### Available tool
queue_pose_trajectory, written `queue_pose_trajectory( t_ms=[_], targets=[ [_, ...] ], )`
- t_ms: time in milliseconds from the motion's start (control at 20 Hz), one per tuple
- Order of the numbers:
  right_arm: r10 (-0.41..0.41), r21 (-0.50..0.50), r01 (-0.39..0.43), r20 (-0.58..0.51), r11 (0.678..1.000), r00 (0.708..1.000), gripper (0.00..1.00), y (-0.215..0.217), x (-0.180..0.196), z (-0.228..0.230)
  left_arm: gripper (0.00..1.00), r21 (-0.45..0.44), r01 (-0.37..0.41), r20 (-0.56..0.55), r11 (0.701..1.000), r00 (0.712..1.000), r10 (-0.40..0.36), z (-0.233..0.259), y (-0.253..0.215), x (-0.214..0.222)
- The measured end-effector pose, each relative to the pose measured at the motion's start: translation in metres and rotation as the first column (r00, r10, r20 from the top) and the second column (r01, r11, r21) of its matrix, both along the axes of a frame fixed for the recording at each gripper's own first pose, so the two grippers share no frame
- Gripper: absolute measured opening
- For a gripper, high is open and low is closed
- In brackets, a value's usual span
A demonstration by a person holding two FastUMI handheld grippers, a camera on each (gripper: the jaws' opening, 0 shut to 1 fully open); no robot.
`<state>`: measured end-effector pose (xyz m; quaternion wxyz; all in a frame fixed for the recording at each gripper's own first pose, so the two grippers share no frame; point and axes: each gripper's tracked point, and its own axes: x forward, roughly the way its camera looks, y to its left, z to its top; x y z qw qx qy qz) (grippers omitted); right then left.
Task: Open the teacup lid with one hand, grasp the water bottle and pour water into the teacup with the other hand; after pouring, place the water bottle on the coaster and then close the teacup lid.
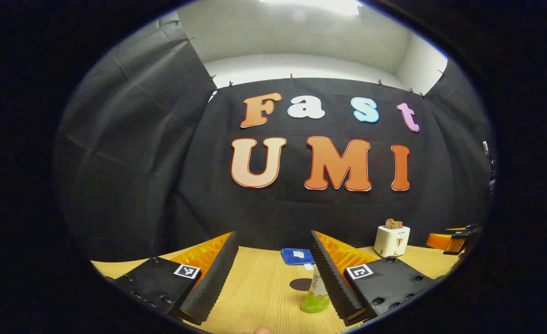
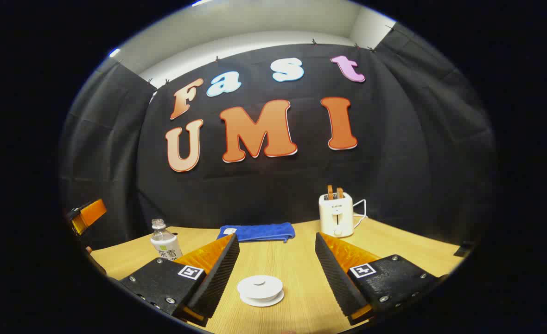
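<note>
From my left gripper view, the water bottle [image 1: 317, 291] stands upright at lower centre, long axis vertical, a clear body with a white label and a green base. My left gripper [image 1: 273, 273] has its fingers spread wide; the bottle sits just beside the right-hand finger, which partly covers it, and I can't tell if they touch. A dark round coaster [image 1: 301, 284] lies flat on the wooden table [image 1: 259, 287] just left of the bottle. Farther back lie a blue cloth [image 1: 297, 255] and, at right, a white toaster [image 1: 392, 240].

In my right gripper view, the right gripper [image 2: 277, 269] is likewise open, holding nothing. The white teacup [image 2: 260, 291] sits low at bottom centre between the fingers, its lid [image 2: 259, 283] on, knob upward. The bottle [image 2: 165, 245] stands at lower left.
</note>
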<state>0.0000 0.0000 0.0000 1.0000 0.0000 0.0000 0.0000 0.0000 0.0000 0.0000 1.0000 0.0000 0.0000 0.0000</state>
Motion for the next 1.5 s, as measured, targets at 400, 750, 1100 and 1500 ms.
queue_pose_trajectory(
  t_ms=[400, 750, 1100, 1500],
  targets=[
    [-0.042, -0.052, 0.04, -0.037, 0.998, 0.998, 0.98, -0.015, 0.005, -0.012, 0.99, -0.029, 0.08, -0.128, 0.996, 0.988, -0.084, -0.047, -0.023, 0.008],
    [0.032, -0.089, -0.038, -0.071, 0.995, 0.997, 0.98, 0.004, 0.028, -0.011, 0.99, -0.015, 0.093, -0.167, 0.996, 0.981, -0.094, -0.06, -0.023, 0.013],
    [0.087, -0.128, -0.109, -0.169, 0.986, 0.982, 0.98, 0.024, 0.03, -0.049, 0.98, 0.019, 0.092, -0.179, 0.996, 0.98, -0.087, -0.07, -0.026, 0.015],
    [0.089, -0.211, -0.128, -0.188, 0.969, 0.978, 0.98, 0.037, 0.036, -0.062, 0.99, 0.028, 0.094, -0.166, 0.995, 0.982, -0.088, -0.066, -0.024, 0.01]
  ],
)
